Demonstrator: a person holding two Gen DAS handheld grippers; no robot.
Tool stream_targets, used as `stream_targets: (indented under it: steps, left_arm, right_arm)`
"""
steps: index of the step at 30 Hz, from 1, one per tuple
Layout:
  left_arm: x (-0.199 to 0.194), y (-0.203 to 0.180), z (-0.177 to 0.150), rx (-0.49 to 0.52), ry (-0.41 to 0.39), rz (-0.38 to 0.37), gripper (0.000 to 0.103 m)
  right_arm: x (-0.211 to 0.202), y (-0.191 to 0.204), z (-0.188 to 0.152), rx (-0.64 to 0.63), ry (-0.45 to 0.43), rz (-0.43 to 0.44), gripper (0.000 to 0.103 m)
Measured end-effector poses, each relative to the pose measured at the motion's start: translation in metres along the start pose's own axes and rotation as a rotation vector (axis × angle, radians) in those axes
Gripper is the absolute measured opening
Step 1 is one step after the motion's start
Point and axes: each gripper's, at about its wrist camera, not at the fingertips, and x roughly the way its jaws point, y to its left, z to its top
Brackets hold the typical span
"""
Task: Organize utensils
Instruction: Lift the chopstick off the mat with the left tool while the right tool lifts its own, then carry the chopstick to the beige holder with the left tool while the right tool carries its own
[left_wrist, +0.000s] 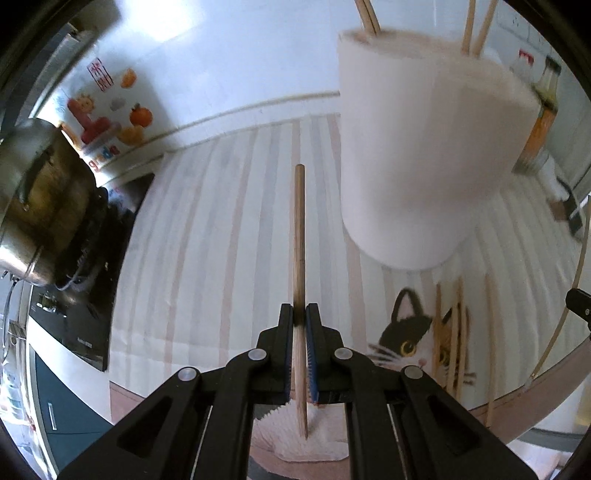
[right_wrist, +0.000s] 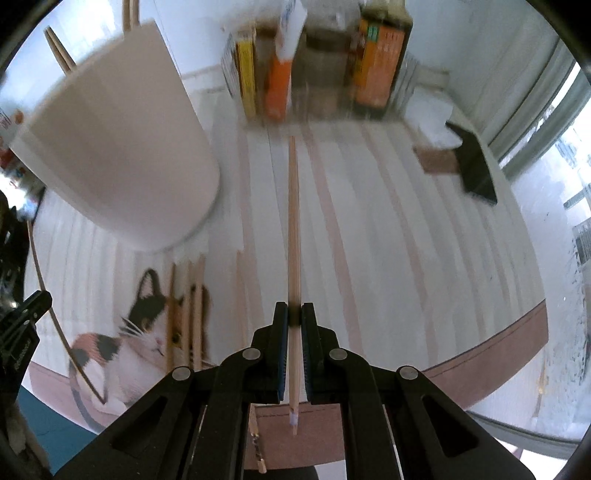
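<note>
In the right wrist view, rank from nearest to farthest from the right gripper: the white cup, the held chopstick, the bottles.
1. Held chopstick, clamped in the right gripper.
2. White cup, ahead on the left.
3. Bottles, at the table's far edge.

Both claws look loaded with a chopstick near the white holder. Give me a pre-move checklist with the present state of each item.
1. Left claw shut on its chopstick: ok.
2. Right claw shut on its chopstick: ok.
3. White holder upright on the striped cloth: ok.
4. Free room inside the holder, which already has chopsticks: cannot tell, opening not seen.
5. Loose chopsticks left on the cat print: not ok, still to collect.
6. Sharp view for aiming: not ok, both views blurred.
</note>
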Motion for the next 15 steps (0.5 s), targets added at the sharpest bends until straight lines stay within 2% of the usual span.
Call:
stream_targets:
  steps: [7, 15]
  left_arm:
    - [-0.039, 0.013, 0.018, -0.048, -0.104, -0.006, 0.004]
    - [-0.117, 0.047, 0.056, -0.155, -0.255, -0.083, 0.004]
  right_arm:
    - [-0.038, -0.001, 0.009, 0.016, -0.107, 0.032, 0.007]
    - [-0.085, -0.003, 0.036, 0.048, -0.234, 0.090, 0.007]
